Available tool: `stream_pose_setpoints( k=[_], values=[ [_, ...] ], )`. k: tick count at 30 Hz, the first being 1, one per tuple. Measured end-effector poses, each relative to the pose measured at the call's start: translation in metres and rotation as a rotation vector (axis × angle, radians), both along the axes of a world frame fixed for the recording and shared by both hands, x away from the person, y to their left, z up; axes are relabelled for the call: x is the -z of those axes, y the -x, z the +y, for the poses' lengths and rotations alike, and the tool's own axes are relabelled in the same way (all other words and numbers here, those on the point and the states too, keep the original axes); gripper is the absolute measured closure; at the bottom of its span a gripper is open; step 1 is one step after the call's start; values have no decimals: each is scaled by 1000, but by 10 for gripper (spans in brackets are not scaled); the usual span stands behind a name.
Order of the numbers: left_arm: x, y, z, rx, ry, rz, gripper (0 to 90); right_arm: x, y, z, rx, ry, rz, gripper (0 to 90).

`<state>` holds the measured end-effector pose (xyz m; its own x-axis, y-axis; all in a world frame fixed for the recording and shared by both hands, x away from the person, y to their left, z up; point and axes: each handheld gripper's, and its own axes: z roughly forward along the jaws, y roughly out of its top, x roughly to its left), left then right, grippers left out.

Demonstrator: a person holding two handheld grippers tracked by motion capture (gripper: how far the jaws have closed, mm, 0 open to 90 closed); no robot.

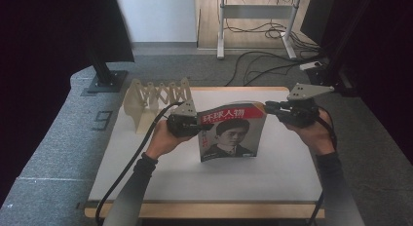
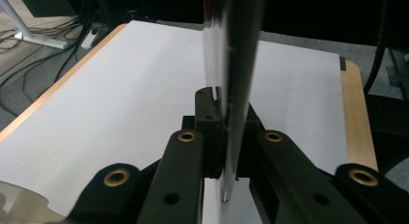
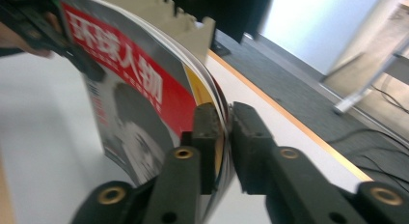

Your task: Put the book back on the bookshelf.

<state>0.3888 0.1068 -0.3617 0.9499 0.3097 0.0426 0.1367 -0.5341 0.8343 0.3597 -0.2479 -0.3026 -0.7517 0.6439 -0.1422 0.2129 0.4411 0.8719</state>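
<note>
A magazine [image 1: 233,132] with a red title band and a portrait on its cover stands upright on the white tabletop [image 1: 160,172], its bottom edge on the surface. My left gripper [image 1: 203,123] is shut on the magazine's left edge; in the left gripper view the magazine [image 2: 234,64] runs edge-on between the closed jaws of the left gripper [image 2: 224,122]. My right gripper [image 1: 267,108] is shut on the magazine's upper right corner. In the right gripper view the curved pages of the magazine [image 3: 144,89] pass between the jaws of the right gripper [image 3: 225,125].
A beige accordion-style rack [image 1: 156,100] stands at the table's back left. A wooden edge [image 1: 204,210] borders the table's front. Cables [image 1: 263,60] and a desk frame [image 1: 255,16] lie on the floor beyond. A dark stand base [image 1: 104,80] sits at the left.
</note>
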Motion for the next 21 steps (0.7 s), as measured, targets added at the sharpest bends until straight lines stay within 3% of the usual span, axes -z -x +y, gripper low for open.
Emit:
stream_pose_setpoints(
  k=[1, 3, 4, 7, 9, 11, 12, 13, 15, 16, 21],
  values=[
    [0, 0, 0, -3, 6, 4, 857, 8, -1, -3, 24, 12, 14, 653],
    [0, 0, 0, -7, 5, 1, 857, 13, -2, -4, 36, 18, 21, 612],
    [0, 0, 0, -12, 7, 2, 858, 25, -3, -7, 56, 18, 37, 530],
    [1, 1, 0, -27, 15, 8, 859, 45, -4, -11, 118, 23, 59, 423],
    [1, 1, 1, -28, 17, 9, 860, 51, -4, -12, 135, 28, 66, 397],
    [1, 1, 3, -37, 23, 10, 862, 70, -3, -17, 165, 26, 89, 327],
    [1, 1, 3, -37, 23, 10, 863, 70, -3, -17, 165, 26, 89, 327],
    [1, 2, 4, -42, 21, 3, 863, 83, -2, -20, 183, 22, 106, 287],
    [1, 3, 6, -52, 26, -5, 863, 87, -2, -21, 188, 15, 111, 279],
    [2, 4, 9, -60, 31, -9, 864, 98, 0, -23, 196, 8, 125, 239],
    [4, 6, 18, -76, 52, -7, 864, 121, 2, -26, 218, 4, 141, 197]
  ],
)
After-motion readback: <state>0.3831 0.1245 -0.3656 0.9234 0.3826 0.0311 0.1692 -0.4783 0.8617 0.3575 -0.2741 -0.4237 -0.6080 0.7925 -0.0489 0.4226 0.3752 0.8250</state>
